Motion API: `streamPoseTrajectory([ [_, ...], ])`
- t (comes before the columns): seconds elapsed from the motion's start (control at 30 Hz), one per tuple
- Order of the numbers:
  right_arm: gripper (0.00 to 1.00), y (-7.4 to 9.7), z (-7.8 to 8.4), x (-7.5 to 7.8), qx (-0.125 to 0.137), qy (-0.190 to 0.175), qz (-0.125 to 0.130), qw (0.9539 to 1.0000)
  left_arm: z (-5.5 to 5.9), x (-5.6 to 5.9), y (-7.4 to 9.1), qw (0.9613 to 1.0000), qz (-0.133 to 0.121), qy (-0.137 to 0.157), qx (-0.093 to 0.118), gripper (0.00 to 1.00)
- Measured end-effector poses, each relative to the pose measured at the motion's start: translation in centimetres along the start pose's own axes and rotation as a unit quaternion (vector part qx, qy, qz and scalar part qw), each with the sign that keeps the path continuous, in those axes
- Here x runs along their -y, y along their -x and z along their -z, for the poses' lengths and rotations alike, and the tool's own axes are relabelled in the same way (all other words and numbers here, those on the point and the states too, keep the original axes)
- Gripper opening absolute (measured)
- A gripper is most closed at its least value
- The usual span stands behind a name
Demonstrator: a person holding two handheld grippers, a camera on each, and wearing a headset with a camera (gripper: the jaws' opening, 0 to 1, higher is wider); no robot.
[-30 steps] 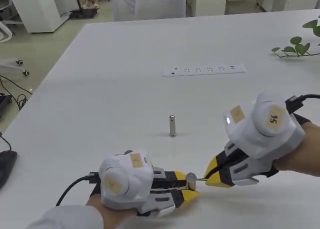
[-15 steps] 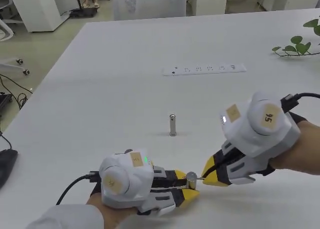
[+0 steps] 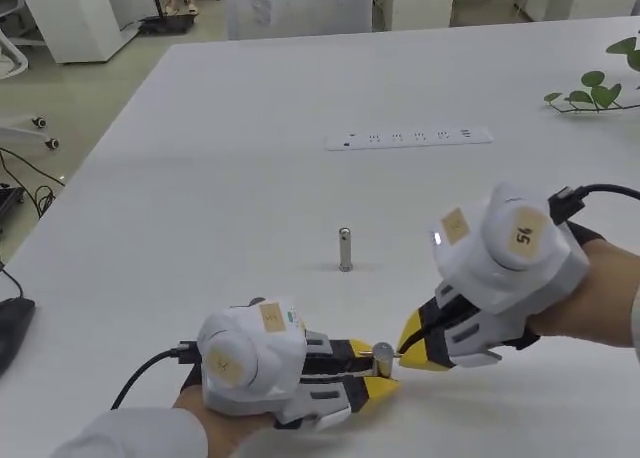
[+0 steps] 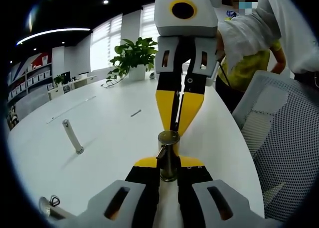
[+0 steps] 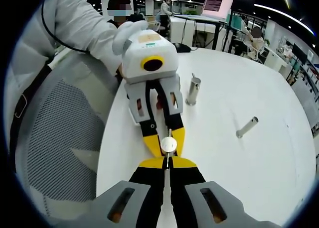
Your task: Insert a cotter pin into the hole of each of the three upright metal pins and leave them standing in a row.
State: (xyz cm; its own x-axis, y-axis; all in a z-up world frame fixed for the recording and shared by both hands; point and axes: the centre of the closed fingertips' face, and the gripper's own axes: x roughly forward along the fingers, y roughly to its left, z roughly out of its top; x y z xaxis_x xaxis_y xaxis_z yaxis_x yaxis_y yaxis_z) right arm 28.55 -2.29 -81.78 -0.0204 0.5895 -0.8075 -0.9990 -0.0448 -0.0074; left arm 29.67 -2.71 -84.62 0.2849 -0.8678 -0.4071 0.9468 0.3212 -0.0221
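Note:
My left gripper lies low at the table's front, shut on an upright metal pin. From the right, my right gripper meets that pin's top, shut on a thin cotter pin whose tip is at the pin's hole. A second metal pin stands alone mid-table. A third pin, with a wire loop at its top, stands just behind the left gripper's body and is mostly hidden in the head view.
A white power strip lies farther back on the white table. Plant leaves reach in at the right edge. A dark mouse sits at the left edge. A mesh chair stands at the table's near side.
My right gripper has edged left, bringing the cotter pin closer against the held pin's top. The left gripper and the other pins have stayed put.

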Motion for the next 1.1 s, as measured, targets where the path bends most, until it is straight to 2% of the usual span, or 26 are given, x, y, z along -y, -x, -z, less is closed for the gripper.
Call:
streamPoseTrajectory([
  [0.67,0.05,-0.29,-0.29,-0.15,-0.001,-0.007,-0.002,1.0,-0.01,0.13,-0.02,1.0,0.002,0.0,0.002,0.1],
  [1.1,0.1,0.04,-0.2,-0.07,0.005,-0.022,0.001,0.9998,0.01,0.19,0.04,1.0,0.002,0.0,0.003,0.1],
])
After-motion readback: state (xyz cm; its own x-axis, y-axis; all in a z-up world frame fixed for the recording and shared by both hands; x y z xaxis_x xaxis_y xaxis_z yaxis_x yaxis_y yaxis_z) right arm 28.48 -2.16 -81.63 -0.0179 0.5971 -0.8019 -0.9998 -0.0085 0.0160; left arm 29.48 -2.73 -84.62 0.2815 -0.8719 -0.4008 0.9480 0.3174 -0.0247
